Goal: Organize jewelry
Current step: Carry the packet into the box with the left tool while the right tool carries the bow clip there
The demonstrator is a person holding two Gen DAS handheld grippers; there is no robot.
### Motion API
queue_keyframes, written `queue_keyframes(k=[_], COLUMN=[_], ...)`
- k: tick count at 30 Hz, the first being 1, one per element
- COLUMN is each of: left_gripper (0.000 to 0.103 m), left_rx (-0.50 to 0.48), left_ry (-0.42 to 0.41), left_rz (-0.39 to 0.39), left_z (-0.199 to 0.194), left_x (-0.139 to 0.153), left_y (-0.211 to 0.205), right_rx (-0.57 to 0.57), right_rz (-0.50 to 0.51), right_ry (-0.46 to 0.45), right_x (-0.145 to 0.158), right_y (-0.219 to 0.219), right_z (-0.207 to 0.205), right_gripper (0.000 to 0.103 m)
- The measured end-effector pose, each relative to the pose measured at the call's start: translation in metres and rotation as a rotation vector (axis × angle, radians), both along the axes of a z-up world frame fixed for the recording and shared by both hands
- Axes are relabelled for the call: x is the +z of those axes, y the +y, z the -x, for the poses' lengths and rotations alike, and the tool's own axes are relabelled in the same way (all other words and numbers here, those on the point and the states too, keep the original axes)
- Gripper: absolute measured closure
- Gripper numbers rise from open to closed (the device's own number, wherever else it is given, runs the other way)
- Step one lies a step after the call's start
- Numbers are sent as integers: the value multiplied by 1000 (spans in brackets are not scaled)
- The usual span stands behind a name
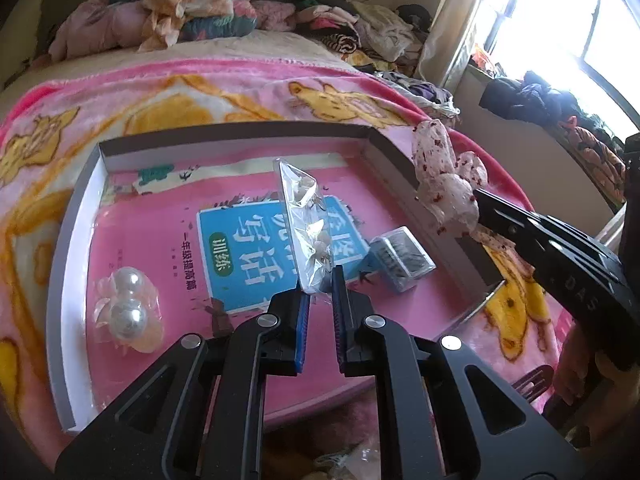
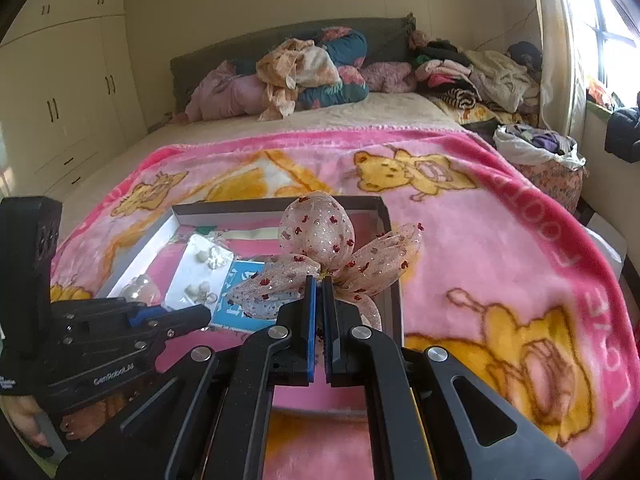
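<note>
The left claw point(image 1: 320, 284) pinches a clear bag point(image 1: 306, 216) of earrings and holds it up over the box point(image 1: 76, 216) on the pink blanket point(image 2: 480, 240). The right claw point(image 2: 319, 280) is squeezed tight on a sparkly bow point(image 2: 320, 240), up by the box's right wall. A pearl clip point(image 1: 126, 308) lies in the box.

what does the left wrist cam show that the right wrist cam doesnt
Only the left wrist view shows the small clear box lying in the tray and the two big pearls in full. Only the right wrist view shows the wardrobe and the left gripper from the side. Both show the tray, the earring packet pinched by the left gripper, and the sequined bow held by the right gripper.
</note>
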State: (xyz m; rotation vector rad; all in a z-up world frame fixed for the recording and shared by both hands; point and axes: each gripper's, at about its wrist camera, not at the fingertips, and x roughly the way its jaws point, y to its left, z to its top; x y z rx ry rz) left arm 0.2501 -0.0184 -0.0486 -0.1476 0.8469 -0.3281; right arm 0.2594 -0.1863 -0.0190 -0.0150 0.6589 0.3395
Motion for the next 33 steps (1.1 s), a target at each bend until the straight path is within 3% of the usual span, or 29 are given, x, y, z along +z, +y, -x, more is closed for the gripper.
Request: queue_keyframes(k=[10,21,26,30,31,32,33], left_gripper=[97,91,89,87,85,83,81], left_rx=[16,27,32,42,46,48,51], left_ry=[26,13,0,-11,-15,-17,-19], left_rz=[26,13,7,7,5,6,7], left_z=[0,5,9,10,11,11,12], left_x=[-9,-9,-7,-5,-4,-4,-3], left_y=[9,12,14,16,16,17,18], right_rx=[18,6,3,0,-7,-15,-13], right_rz=[28,13,21,22,25,25,21], right_ry=[66,88,55,22,11,-3,-12], right_x=[-21,-31,-28,-24,-23,-22,-21], right_y=[14,12,10,7,6,5,4], right_z=[-30,-35,-26,-14,-11,-6,-3], right_gripper=[100,97,66,54,39,31,31])
